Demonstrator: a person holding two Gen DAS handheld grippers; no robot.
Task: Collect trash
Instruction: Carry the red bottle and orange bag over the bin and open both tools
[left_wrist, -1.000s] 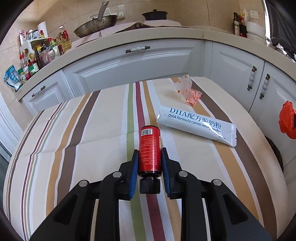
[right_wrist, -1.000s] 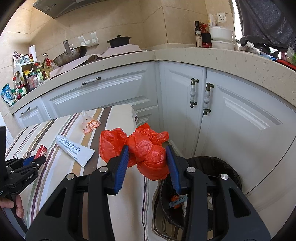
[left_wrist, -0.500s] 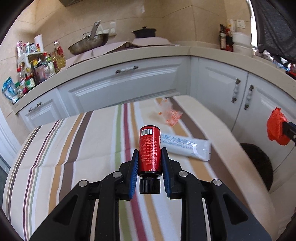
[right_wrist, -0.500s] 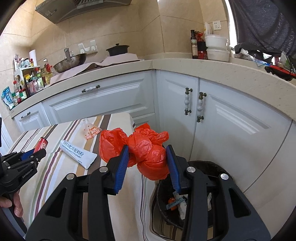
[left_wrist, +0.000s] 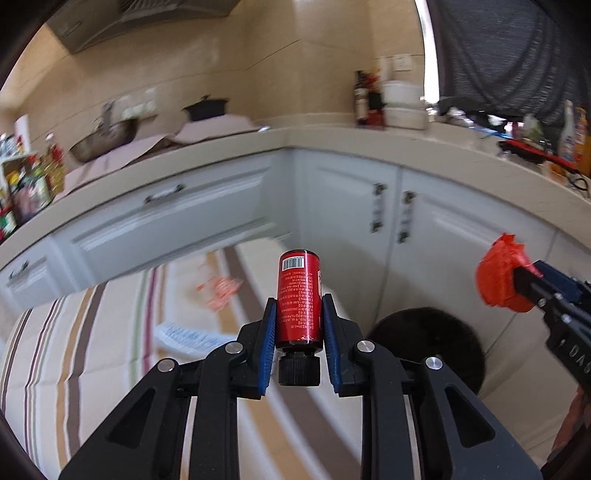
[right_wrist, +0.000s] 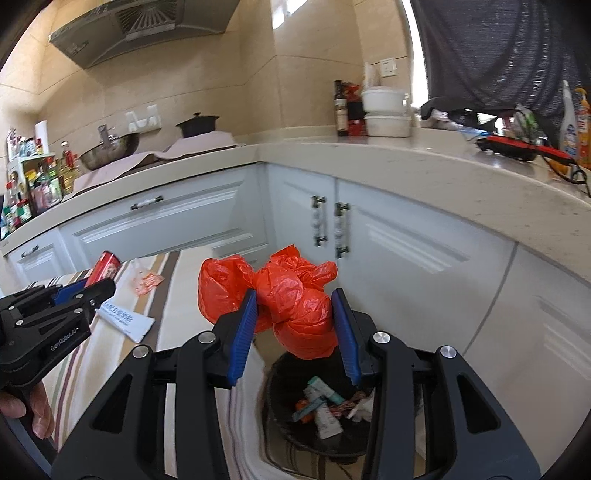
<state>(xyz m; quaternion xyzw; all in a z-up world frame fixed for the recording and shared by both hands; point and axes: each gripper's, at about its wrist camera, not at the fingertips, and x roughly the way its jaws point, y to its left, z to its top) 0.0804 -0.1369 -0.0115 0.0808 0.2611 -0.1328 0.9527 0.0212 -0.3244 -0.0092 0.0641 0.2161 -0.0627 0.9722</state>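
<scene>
Left gripper (left_wrist: 298, 325): jaws clamped on a red bottle (left_wrist: 298, 297), cap toward the camera, held above the striped table (left_wrist: 92, 354). Right gripper (right_wrist: 294, 325): jaws pinching a crumpled red plastic bag (right_wrist: 291, 299) over the black bin (right_wrist: 280, 424), with wrappers inside. On the table, a white packet (right_wrist: 123, 320) and a small torn wrapper (right_wrist: 147, 283).
</scene>
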